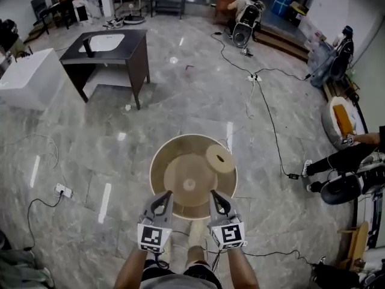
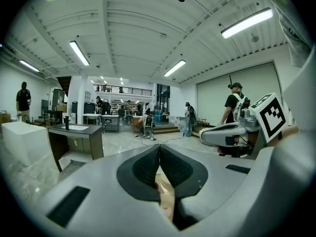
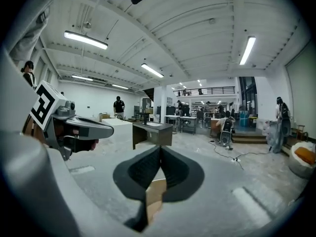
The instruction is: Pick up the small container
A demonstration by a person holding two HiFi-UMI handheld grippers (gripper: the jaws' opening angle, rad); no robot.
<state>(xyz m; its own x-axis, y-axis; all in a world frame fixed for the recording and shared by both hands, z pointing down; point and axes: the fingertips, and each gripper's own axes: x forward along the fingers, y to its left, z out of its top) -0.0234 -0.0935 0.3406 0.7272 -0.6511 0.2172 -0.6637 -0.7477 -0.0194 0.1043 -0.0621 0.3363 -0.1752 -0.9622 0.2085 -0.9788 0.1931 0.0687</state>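
Head view: left claw (image 1: 165,196) hovers at the near-left edge of the round wooden counter (image 1: 157,161). It is clenched and grasps nothing. The left gripper view confirms this: the pads of the left claw (image 2: 159,152) meet along their length, and only tan counter wood shows below through the gap.

Right claw (image 1: 215,196) is just beside it at the near-right edge, also clenched and empty. In the right gripper view the pads of the right claw (image 3: 160,154) are pressed together, again with only wood beneath. Both claws point away from the person and lie level with each other, apart.

The small container (image 1: 220,159) sits on the right side of the counter, past the right claw and nearer the far-right rim. It is a low, round, tan piece with a dark hole in its top. Neither claw touches it.

Handling, as a guess:
- It looks like light wood or pressed board, stiff rather than squashy, and probably not fragile.
- Its smooth curved wall could slip or roll out of a pinch.
- It is low, so the pads have little height to grip.
- Best hold is probably across the full width, with the pads on opposite sides of the wall, low and square.
- The right claw is closer and needs to release wide first.
- Pinching the top edge risks tipping it.
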